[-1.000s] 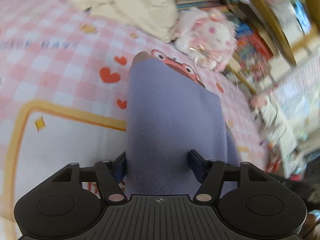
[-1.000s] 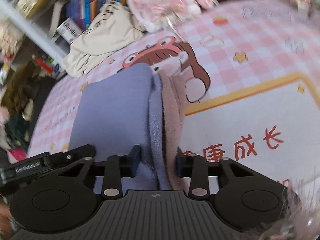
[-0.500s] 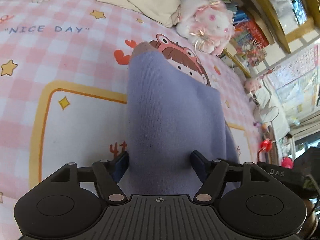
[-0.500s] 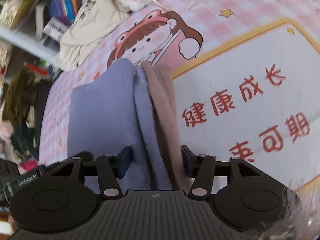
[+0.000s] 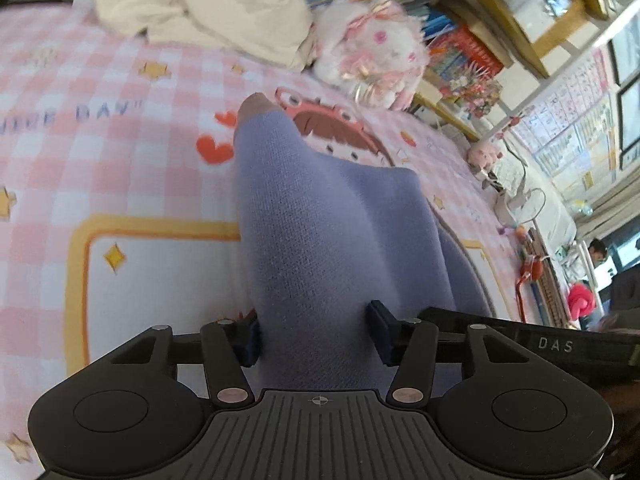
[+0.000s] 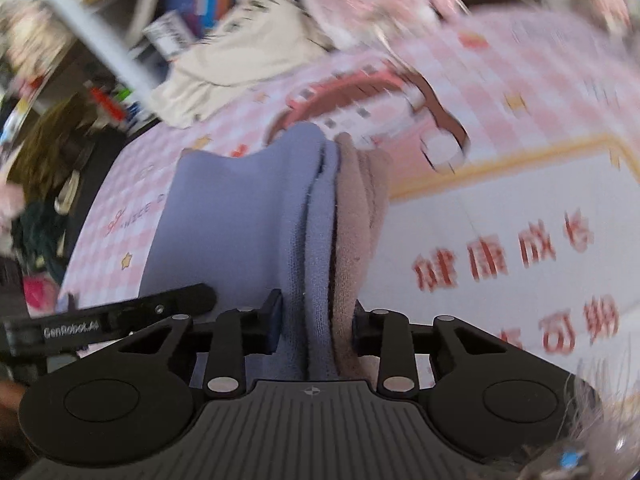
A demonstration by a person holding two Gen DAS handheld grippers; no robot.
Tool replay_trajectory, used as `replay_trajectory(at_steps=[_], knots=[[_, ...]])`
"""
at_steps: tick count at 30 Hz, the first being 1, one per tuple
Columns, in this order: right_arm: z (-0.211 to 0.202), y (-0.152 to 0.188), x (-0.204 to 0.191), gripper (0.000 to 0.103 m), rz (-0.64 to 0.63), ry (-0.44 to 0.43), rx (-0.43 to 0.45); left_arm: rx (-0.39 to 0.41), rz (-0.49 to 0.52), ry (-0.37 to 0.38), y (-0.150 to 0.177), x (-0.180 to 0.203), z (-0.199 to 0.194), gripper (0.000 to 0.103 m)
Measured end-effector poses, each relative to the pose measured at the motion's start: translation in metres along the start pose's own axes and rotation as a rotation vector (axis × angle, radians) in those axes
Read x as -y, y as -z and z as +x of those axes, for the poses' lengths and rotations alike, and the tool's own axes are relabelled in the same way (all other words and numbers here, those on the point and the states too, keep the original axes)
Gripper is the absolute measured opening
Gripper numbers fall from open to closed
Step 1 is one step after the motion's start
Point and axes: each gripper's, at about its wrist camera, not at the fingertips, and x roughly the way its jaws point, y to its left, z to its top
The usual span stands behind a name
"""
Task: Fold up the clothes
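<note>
Lavender knit garment [image 5: 320,232], soft and fuzzy with a taupe lining [image 6: 356,216], drapes in thick folds above the pink checked bed sheet [image 5: 120,92]. Left tool [image 5: 314,332] and right tool [image 6: 316,320] are both closing, pads pressed on its bunched cloth.

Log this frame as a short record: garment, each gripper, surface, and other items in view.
garment: lavender garment with a brown lining, bunched, lifted off the bed
left gripper: jaws closing, lavender fabric between them
right gripper: jaws closing, lavender and brown layers between them
surface: pink checked blanket with cartoon print
other items: cream garment, white plush toy, bookshelf
</note>
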Motion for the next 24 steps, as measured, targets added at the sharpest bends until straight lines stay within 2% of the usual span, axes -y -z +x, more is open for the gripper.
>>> replay_trajectory(at_steps=[3, 7, 14, 24], knots=[[-0.005, -0.006, -0.017, 0.029, -0.094, 0.030, 0.068, 0.045, 0.022, 0.002, -0.007, 0.001, -0.009, 0.051], [-0.006, -0.016, -0.025, 0.029, -0.115, 0.034, 0.113, 0.087, 0.039, 0.001, -0.019, 0.001, -0.018, 0.051], [0.008, -0.039, -0.034, 0.029, -0.126, 0.053, 0.135, 0.105, 0.000, 0.008, -0.049, -0.012, -0.014, 0.051], [0.034, -0.088, -0.037, 0.029, -0.089, 0.076, 0.144, 0.144, -0.024, 0.028, -0.098, -0.026, 0.010, 0.051]])
